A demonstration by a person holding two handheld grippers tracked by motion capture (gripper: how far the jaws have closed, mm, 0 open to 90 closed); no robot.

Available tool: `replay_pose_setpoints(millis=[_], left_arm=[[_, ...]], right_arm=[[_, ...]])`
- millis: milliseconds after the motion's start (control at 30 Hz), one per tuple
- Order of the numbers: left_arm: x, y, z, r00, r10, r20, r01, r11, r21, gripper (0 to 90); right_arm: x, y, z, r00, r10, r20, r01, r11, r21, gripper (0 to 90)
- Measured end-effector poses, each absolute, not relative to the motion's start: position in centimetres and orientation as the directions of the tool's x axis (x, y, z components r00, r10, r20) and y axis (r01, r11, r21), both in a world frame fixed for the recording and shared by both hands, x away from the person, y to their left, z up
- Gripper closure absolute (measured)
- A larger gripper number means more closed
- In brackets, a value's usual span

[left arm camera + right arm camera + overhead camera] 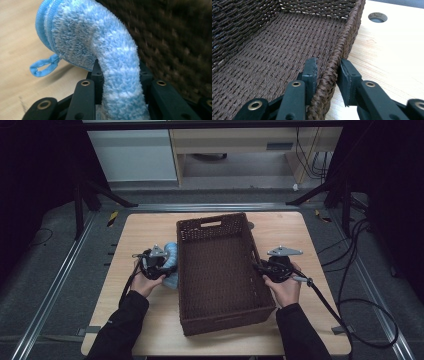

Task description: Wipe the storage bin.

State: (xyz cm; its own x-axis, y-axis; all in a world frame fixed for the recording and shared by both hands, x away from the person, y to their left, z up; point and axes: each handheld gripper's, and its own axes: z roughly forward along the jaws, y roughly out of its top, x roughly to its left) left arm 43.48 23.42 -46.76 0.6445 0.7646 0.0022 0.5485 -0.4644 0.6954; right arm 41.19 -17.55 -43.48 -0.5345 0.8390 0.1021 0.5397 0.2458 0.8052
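A: What do the tongs have right now?

B: The left gripper (120,75) is clenched on the blue fluffy cloth (100,42); the cloth rises up between its jaws and folds over ahead of them, with a small loop (42,67) hanging off to one side. The right gripper (327,75) is clamped on the rim of the brown wicker basket (342,47), one jaw inside the wall, one outside.

A: So where's the cloth relative to the basket?

B: Outside it, I'd say. From above, the cloth (171,255) sits just beside the basket's outer wall (181,270), over the wooden table (140,230) next to the left gripper (159,262).

A: What might go wrong?

B: The floppy end could catch on the rim when carried over, dragging the cloth from the jaws. If the right gripper's hold slips, the basket could shift or tip.
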Motion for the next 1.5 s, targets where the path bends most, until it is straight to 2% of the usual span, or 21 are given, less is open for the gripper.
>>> replay_pose_setpoints(millis=[233,500,633,1100,1500], left_arm=[[43.0,23.8,-47.3,0.646,0.763,-0.011,0.559,-0.463,0.688,67.4],[42.1,24.2,-43.8,0.648,0.762,0.011,0.486,-0.424,0.765,67.3],[41.4,23.9,-43.2,0.654,0.756,0.032,0.468,-0.436,0.769,67.3],[40.3,23.3,-47.3,0.679,0.734,0.026,0.527,-0.512,0.678,67.4],[39.7,24.0,-43.0,0.666,0.744,0.044,0.447,-0.445,0.776,67.5]], right_arm=[[41.2,-17.6,-43.5,-0.534,0.839,0.103,0.540,0.245,0.805,69.1],[41.2,-17.5,-43.5,-0.532,0.840,0.107,0.543,0.242,0.804,69.1],[41.2,-17.6,-43.5,-0.533,0.840,0.104,0.540,0.243,0.806,69.2],[41.3,-17.4,-43.5,-0.521,0.848,0.096,0.539,0.240,0.808,69.9],[41.9,-17.1,-43.5,-0.504,0.859,0.094,0.539,0.227,0.811,69.6]])
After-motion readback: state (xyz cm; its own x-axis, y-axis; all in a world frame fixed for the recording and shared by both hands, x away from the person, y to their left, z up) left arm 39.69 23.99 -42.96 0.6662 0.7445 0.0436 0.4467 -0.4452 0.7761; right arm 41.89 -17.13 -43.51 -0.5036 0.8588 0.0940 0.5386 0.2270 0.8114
